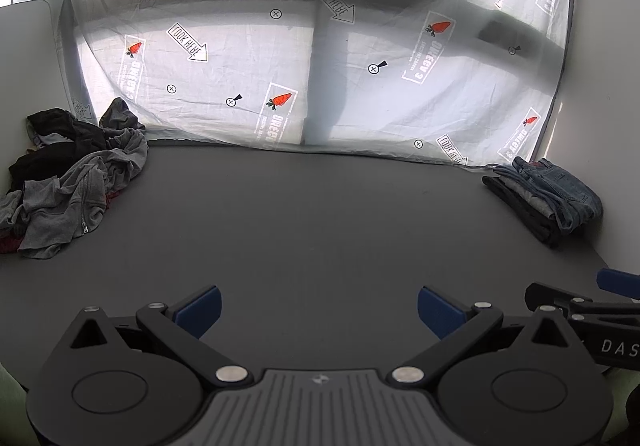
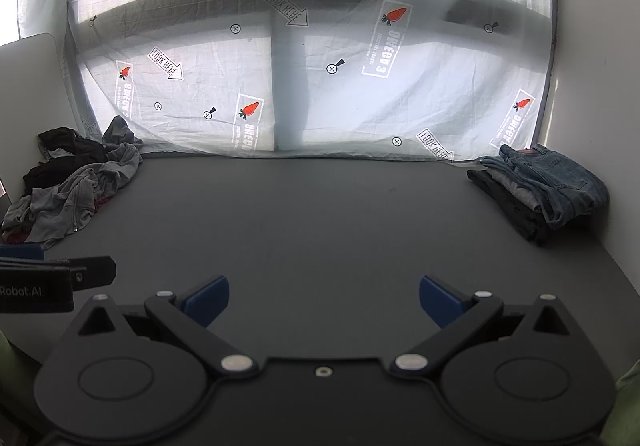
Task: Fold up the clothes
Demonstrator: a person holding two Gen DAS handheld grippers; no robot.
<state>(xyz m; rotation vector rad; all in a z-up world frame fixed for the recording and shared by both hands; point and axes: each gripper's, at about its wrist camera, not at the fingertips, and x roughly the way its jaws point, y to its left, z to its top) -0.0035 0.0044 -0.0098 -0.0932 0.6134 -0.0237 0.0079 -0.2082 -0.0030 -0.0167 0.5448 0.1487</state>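
Your left gripper point(image 1: 318, 310) spread wide, holding nothing, right gripper point(image 2: 324, 300) likewise, unfolded clothes heap point(image 1: 76, 173) far left on grey desk point(image 1: 320, 217), folded stack point(image 2: 540, 185) far right, printed sheet point(image 2: 320, 57) behind.

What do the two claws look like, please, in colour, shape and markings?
Both look alike. The left claw and the right claw have black angular link arms with silver pivot bolts and round black housings. Their fingertips carry blue pads. The left body has a grey ribbed plate; white lettering marks each claw's side. No cables or sleeves show.
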